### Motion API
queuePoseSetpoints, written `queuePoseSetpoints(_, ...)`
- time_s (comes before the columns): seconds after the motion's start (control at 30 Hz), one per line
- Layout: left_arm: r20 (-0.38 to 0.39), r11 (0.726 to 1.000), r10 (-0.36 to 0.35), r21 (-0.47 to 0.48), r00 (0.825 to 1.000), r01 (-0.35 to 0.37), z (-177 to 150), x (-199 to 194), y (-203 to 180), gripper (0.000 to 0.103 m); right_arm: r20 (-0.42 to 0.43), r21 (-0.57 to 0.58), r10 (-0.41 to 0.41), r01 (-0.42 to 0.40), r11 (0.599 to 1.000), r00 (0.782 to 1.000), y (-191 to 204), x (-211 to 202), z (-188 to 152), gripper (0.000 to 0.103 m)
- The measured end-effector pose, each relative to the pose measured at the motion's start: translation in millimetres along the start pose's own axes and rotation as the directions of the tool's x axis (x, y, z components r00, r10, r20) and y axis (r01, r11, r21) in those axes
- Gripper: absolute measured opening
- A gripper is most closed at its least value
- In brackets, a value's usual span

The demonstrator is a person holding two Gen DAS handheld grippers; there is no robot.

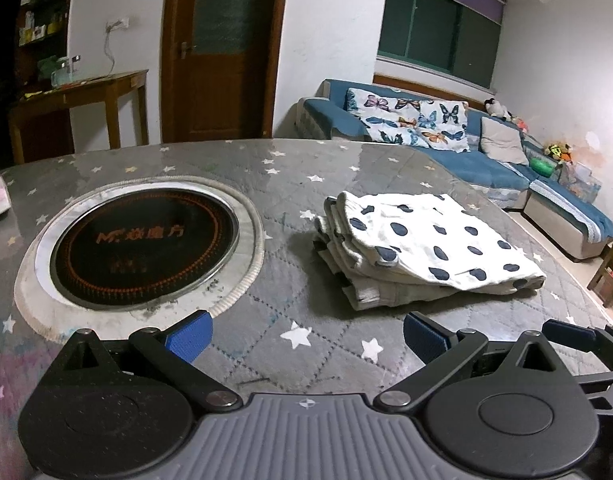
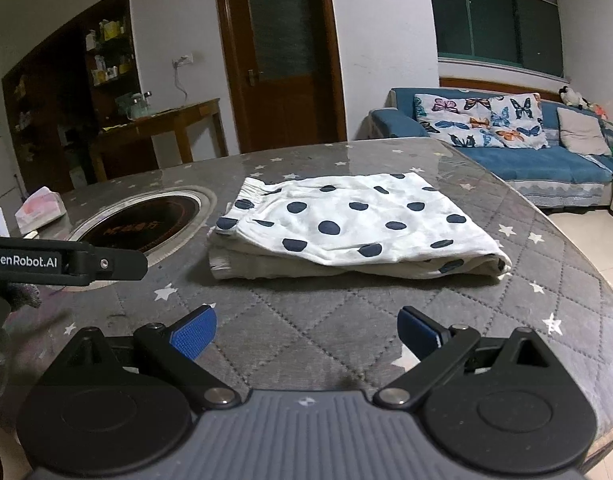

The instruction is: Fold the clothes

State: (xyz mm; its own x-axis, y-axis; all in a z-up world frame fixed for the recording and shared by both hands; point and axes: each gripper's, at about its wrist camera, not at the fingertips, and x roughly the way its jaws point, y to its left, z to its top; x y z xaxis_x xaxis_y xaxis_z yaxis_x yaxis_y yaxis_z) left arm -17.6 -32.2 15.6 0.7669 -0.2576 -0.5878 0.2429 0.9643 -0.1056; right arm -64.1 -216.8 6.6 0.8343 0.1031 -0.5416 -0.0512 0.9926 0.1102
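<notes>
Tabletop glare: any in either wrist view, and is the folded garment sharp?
Left wrist: glare streak on the table at its far edge; polka-dot garment sharp, edges bowed by fisheye. Right wrist: similar sheen at far edge; garment sharp, corners vignetted.

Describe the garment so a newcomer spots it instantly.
Find the round table under its grey star-print cover. Right of the black inset cooktop lies the folded garment: white with dark blue dots, the only clothing there.

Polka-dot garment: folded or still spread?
Folded. The garment lies as a compact rectangle on the table, stacked layers showing along its near edge. Neither gripper touches it.
</notes>
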Motion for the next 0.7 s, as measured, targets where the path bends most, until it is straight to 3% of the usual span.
queuePoseSetpoints(0.4,0.0,0.994,-0.102,0.048,0.995,0.102,6.4,8.4,12.8,0.103,-0.006,-0.001,-0.127,0.127,0.992,0.992,23.7,-15.5,2.6,0.099)
queuePoseSetpoints(0.7,-0.017,0.984,-0.159,0.076,0.987,0.16,10.7,16.8,5.5,0.103,-0.013,-0.01,-0.171,0.171,0.985,0.985,28.0,-23.0,6.4,0.099)
